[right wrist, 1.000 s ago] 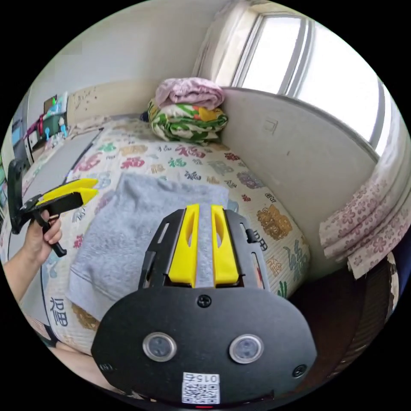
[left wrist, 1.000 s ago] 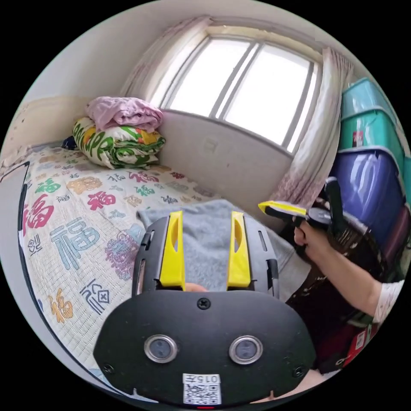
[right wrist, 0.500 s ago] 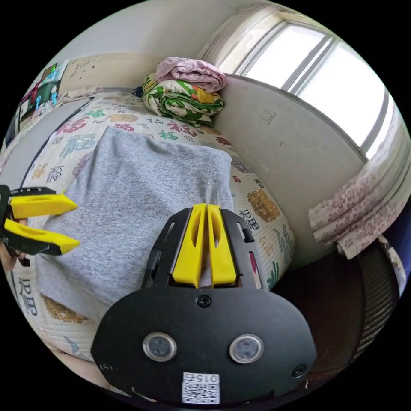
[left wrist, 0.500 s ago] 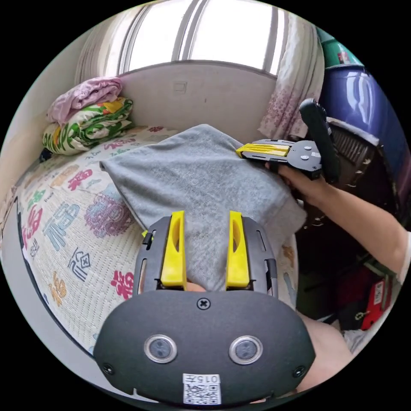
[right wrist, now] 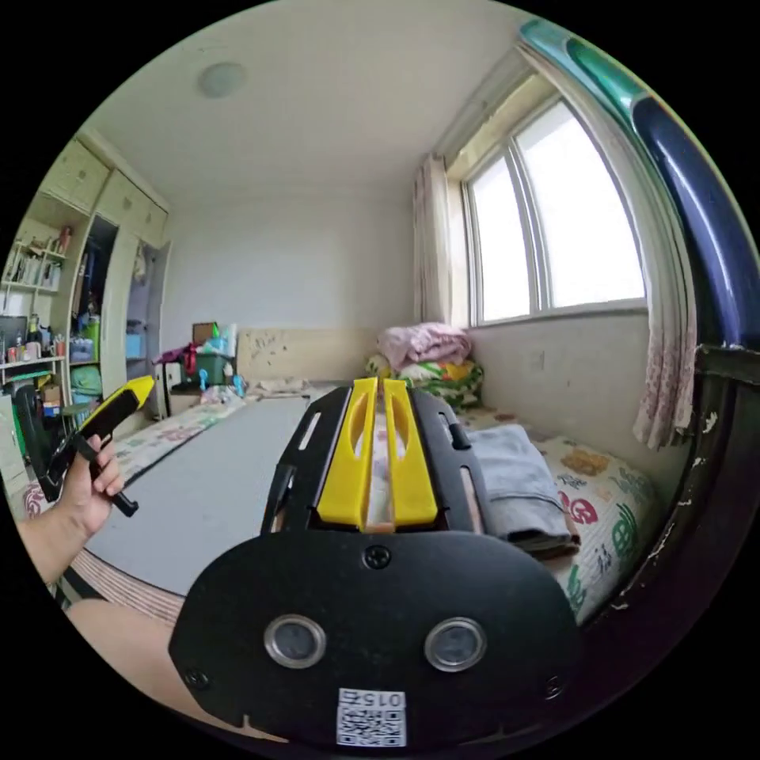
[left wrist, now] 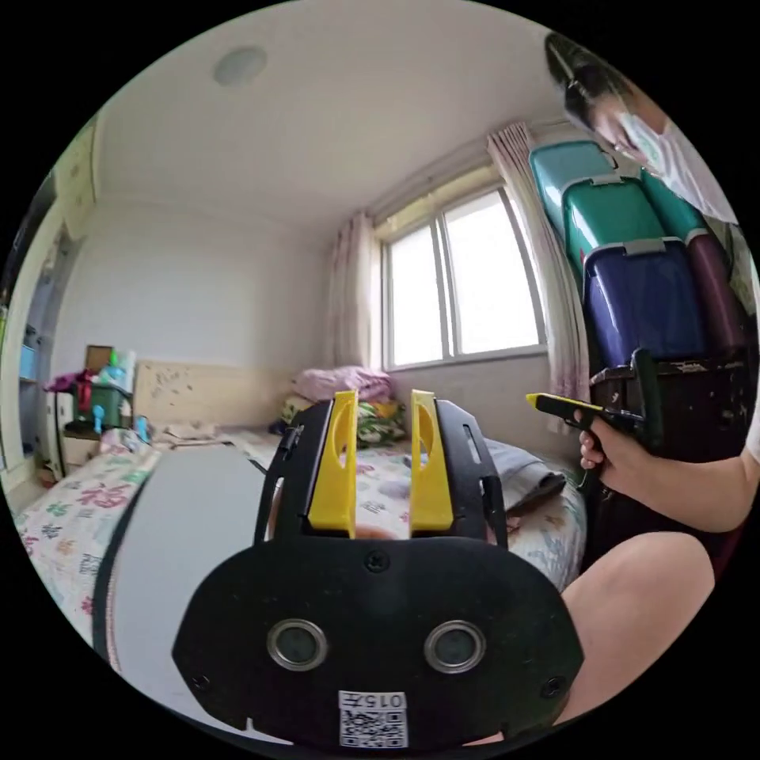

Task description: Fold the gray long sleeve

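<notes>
A bedroom in a home — a bed (right wrist: 609, 507) with a printed cover runs under a curtained window (right wrist: 554, 222) at about two o'clock in the right gripper view, and folded quilts (right wrist: 427, 360) are stacked at its far end. At nine o'clock stands a wardrobe (right wrist: 119, 261) beside cluttered shelves (right wrist: 32, 317). In the left gripper view, plastic storage bins (left wrist: 633, 261) are piled at two o'clock — household clutter.
</notes>
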`<state>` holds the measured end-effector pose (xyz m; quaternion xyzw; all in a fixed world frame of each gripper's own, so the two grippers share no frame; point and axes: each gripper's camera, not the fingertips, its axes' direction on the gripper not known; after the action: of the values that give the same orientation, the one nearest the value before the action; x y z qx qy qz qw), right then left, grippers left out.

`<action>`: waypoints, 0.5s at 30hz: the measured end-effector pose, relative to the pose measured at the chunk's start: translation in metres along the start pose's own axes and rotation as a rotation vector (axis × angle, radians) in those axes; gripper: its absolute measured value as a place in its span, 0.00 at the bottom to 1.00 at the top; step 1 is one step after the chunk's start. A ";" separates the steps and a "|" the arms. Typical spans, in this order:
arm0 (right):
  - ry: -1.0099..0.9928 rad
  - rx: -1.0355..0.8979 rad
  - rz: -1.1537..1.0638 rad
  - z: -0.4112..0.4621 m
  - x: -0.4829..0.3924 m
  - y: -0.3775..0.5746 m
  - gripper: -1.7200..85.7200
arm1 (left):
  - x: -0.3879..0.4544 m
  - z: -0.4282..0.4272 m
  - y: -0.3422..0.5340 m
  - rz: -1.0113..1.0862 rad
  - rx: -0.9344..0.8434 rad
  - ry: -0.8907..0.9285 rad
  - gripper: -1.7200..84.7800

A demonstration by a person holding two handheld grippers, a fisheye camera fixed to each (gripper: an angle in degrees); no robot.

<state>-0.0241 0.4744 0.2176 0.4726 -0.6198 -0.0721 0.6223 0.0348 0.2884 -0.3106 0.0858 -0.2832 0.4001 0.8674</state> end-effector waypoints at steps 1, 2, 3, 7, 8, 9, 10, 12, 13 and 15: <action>-0.018 0.057 0.001 -0.023 -0.020 -0.004 0.08 | -0.007 -0.018 -0.006 0.003 -0.008 -0.019 0.14; -0.026 0.080 0.011 -0.033 -0.028 -0.007 0.09 | -0.011 -0.025 -0.008 0.000 -0.016 -0.024 0.14; -0.073 0.117 0.032 -0.052 -0.042 -0.011 0.11 | -0.020 -0.039 -0.012 -0.010 -0.027 -0.039 0.15; -0.385 0.115 0.139 -0.091 -0.066 -0.033 0.18 | -0.061 -0.073 -0.027 -0.034 -0.055 -0.161 0.17; -0.415 0.113 0.143 -0.094 -0.069 -0.036 0.19 | -0.071 -0.076 -0.030 -0.055 -0.067 -0.180 0.18; -0.455 0.111 0.130 -0.102 -0.077 -0.041 0.20 | -0.097 -0.081 -0.038 -0.127 -0.092 -0.209 0.18; -0.480 0.096 0.108 -0.108 -0.085 -0.047 0.21 | -0.129 -0.089 -0.046 -0.234 -0.110 -0.246 0.19; -0.527 0.065 0.085 -0.115 -0.096 -0.052 0.22 | -0.176 -0.107 -0.062 -0.362 -0.129 -0.326 0.21; -0.561 0.053 0.071 -0.119 -0.102 -0.051 0.23 | -0.203 -0.121 -0.075 -0.393 -0.145 -0.389 0.22; -0.614 0.000 0.065 -0.120 -0.108 -0.041 0.24 | -0.237 -0.146 -0.096 -0.387 -0.169 -0.536 0.24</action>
<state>0.0729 0.5847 0.1395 0.4087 -0.7935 -0.1918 0.4080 0.0447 0.1266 -0.5560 0.1681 -0.5117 0.1664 0.8260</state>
